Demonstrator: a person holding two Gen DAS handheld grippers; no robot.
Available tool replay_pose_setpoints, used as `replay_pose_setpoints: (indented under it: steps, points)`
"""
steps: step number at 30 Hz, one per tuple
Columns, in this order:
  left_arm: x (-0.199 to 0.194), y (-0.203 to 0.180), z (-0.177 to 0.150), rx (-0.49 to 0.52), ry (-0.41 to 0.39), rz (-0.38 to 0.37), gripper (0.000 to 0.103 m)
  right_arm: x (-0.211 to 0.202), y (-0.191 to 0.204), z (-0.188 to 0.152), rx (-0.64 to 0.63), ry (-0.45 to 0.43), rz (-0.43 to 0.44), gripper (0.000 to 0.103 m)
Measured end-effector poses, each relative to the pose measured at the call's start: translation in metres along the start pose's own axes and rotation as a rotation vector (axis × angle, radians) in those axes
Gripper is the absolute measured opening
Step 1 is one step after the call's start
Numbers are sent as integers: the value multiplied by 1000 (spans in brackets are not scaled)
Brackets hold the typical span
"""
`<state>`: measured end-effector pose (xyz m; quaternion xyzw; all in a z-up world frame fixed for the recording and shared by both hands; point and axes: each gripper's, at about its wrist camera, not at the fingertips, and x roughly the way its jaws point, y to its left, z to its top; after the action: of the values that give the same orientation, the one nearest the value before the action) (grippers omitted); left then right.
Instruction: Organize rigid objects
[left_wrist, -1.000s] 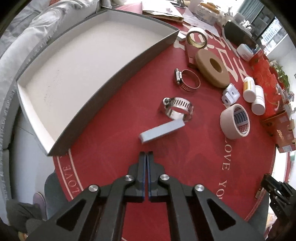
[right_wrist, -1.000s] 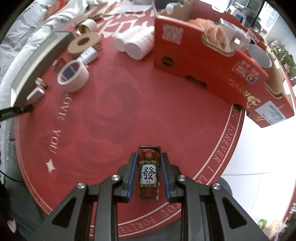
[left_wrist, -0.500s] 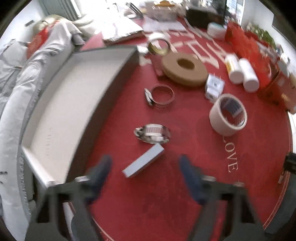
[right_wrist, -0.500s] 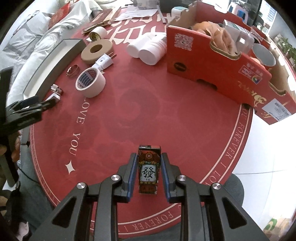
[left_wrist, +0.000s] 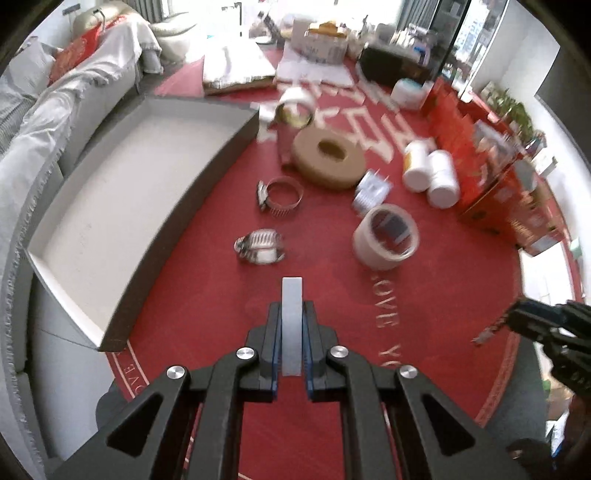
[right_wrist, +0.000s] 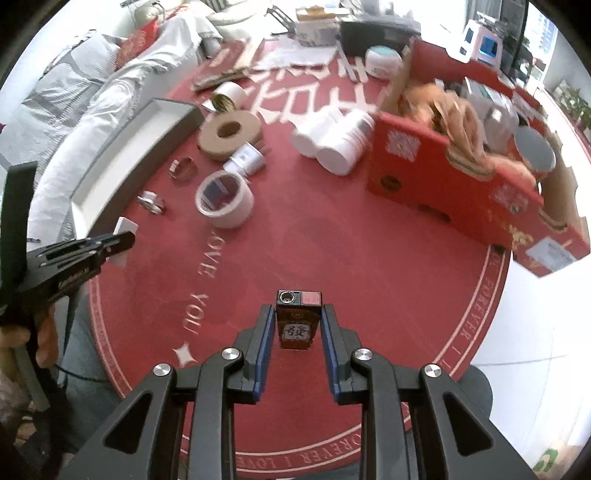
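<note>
My left gripper is shut on a flat grey-blue block and holds it above the red mat, right of the grey tray. It also shows in the right wrist view. My right gripper has its jaws open around a red lighter with a Chinese character on it. A small gap shows on each side of the lighter. Two steel hose clamps lie on the mat beyond the block.
A beige tape roll, a brown tape disc, a small tape roll, a white plug and white bottles lie on the mat. A red cardboard box stands at the right.
My left gripper opened, closed on the grey-blue block and lifted it. My right gripper's jaws have opened away from the lighter and the camera has tilted up.
</note>
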<state>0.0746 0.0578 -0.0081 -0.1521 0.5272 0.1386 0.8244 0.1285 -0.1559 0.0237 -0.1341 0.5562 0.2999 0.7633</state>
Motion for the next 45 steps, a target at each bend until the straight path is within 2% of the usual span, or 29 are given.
replay_pose_setpoints:
  steps: [7,11,16,24,27,31,34,39,45]
  points:
    - [-76,-8,23,-73,-105,28,10,-45,34,28,-44,-110,72,26]
    - [-120,0,40,-133,-168,68,10,-78,66,58,-107,-192,118,26]
    - [-170,35,69,-236,-258,141,10,-107,106,100,-144,-258,204,26]
    - [-204,98,98,-351,-353,263,10,-123,174,168,-189,-292,310,26]
    - [-195,115,101,-381,-350,294,10,-122,200,192,-210,-304,311,26]
    - [-160,136,97,-414,-282,288,10,-94,223,207,-225,-278,297,26]
    - [-125,149,90,-431,-215,301,10,-62,225,205,-202,-214,298,27]
    - [-78,160,81,-445,-123,307,10,-14,218,198,-177,-119,247,27]
    - [-41,169,78,-456,-51,307,10,29,215,196,-167,-43,220,27]
